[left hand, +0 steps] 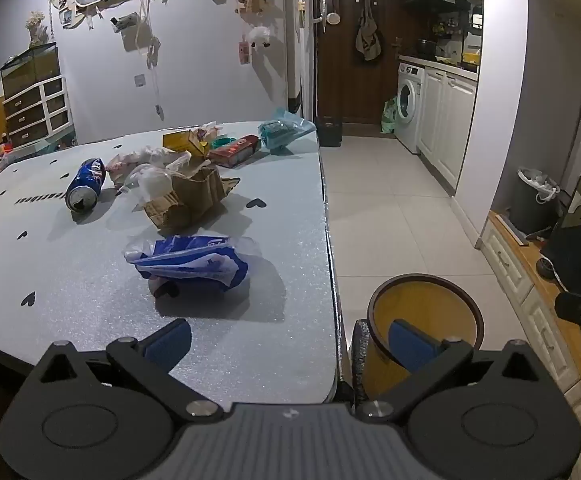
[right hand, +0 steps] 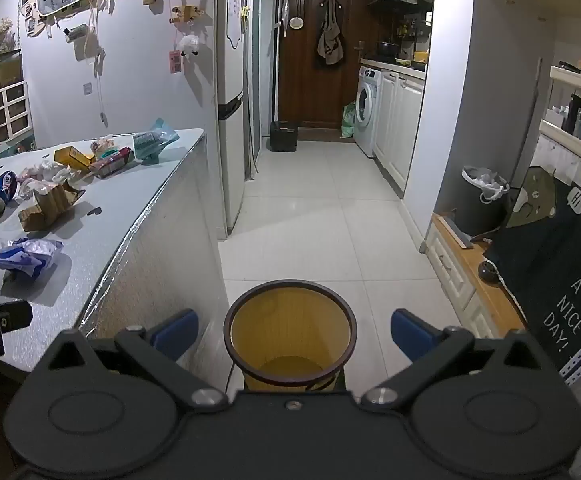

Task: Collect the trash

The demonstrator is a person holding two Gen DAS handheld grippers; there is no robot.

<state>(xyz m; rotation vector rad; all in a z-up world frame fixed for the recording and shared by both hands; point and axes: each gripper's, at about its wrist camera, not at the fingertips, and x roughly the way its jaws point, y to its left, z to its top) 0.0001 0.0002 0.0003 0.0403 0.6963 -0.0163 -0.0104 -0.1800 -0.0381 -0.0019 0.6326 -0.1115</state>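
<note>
Trash lies on the pale table (left hand: 70, 280): a crumpled blue-and-white plastic bag (left hand: 190, 260) nearest, torn brown cardboard (left hand: 194, 196), a dented blue can (left hand: 86, 186) on its side, clear wrappers (left hand: 146, 168), a yellow box (left hand: 182, 140), a red box (left hand: 234, 150) and a teal packet (left hand: 282, 130). A yellow bin (left hand: 426, 320) with a dark rim stands on the floor by the table's right edge. My left gripper (left hand: 290, 340) hangs open over the table's near corner, nothing between its fingers. My right gripper (right hand: 294, 330) is open above the bin (right hand: 290, 332), which looks hollow inside.
A tiled floor (right hand: 322, 208) runs back to a brown door (right hand: 314, 60), with a fridge (right hand: 230, 120), a washing machine (right hand: 366, 108) and white cabinets along it. A grey lined bin (right hand: 482, 200) and a low wooden cabinet (right hand: 462, 268) stand at the right.
</note>
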